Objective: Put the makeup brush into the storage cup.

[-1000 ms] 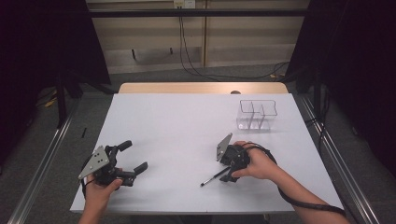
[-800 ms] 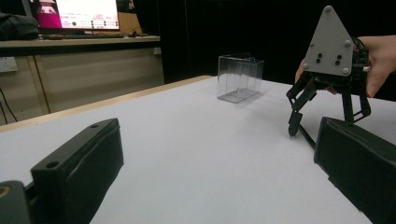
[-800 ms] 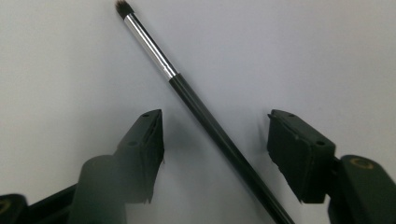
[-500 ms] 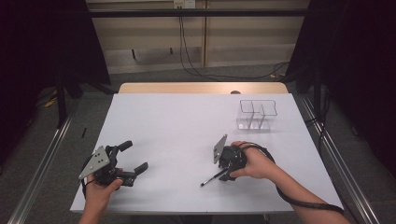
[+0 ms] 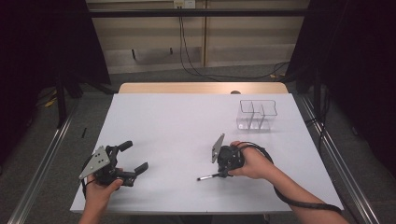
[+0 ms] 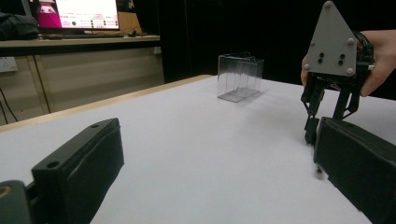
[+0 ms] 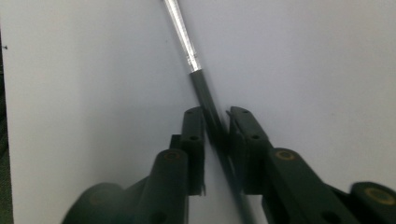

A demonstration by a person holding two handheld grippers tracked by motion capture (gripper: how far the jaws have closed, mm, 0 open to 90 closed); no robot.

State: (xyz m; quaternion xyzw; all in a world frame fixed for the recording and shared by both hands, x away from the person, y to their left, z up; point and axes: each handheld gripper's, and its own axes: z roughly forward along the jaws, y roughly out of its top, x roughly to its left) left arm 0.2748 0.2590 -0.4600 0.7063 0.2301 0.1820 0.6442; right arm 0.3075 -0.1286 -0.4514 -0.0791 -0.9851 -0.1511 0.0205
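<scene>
The right gripper point(image 7: 215, 128) has its two black jaws closed in on a thin pen point(image 7: 198, 84), which has a dark body and a silver front part; in the right gripper view the pen passes between the jaws, and the left jaw seems to leave a small gap, so I cannot tell for sure whether the pen is firmly clamped. In the high view this right gripper point(image 5: 223, 173) points down at the white table point(image 5: 187, 126), and the pen point(image 5: 208, 177) lies on the table surface near the front edge, with its tip toward the left. The right hand point(image 5: 254, 162) holds the gripper from the right side, and a black cable goes back along the forearm. A clear plastic box with compartments point(image 5: 258, 115) stands well apart, toward the far right part of the table. The left gripper point(image 5: 135, 157) is near the front left corner, held by the left hand point(image 5: 100, 189), with its jaws spread wide apart and nothing between them. In the left gripper view, the right gripper point(image 6: 327, 126) shows farther off, with its grey triangular plate.
</scene>
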